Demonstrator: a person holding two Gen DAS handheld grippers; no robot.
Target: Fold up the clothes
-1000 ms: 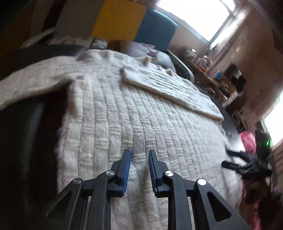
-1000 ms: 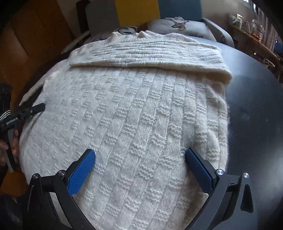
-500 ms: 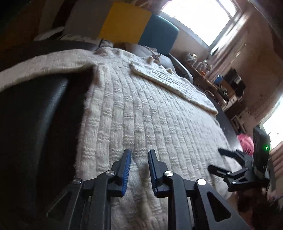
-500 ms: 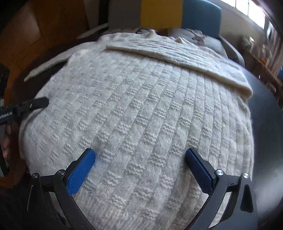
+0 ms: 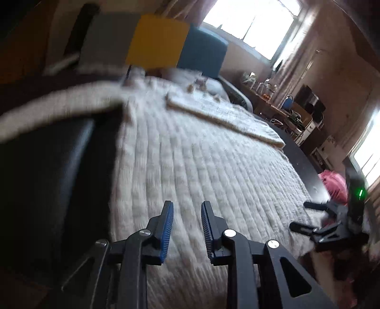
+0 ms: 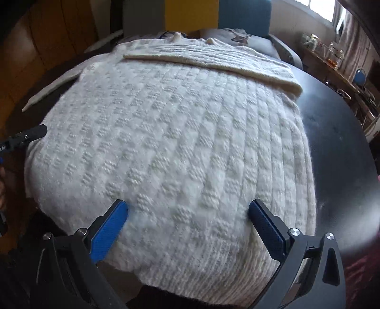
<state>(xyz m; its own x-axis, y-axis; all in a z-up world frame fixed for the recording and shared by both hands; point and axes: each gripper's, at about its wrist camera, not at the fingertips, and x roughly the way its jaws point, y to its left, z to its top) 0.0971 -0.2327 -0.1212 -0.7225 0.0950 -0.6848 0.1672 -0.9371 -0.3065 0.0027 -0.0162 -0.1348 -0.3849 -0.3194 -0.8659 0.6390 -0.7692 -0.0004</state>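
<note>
We find the cream, basket-weave knitted sweater (image 6: 180, 133) spread flat on the dark round surface (image 6: 337, 152), one sleeve (image 6: 213, 59) laid across its far end, the other (image 5: 54, 107) trailing off the left side. Our right gripper (image 6: 187, 228) stands wide over the ribbed near hem; our left gripper (image 5: 187, 228) stands narrow, holding nothing. We judge a hem grasp pending; the thick, fuzzy knit needs a deep pinch.

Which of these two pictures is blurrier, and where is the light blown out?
Left wrist view: motion blur smears the cream sweater and the chairs behind it, and the window is blown out white. Right wrist view: much sharper, the knit reads clearly, with fisheye bulging and a soft sheen on the dark table.
</note>
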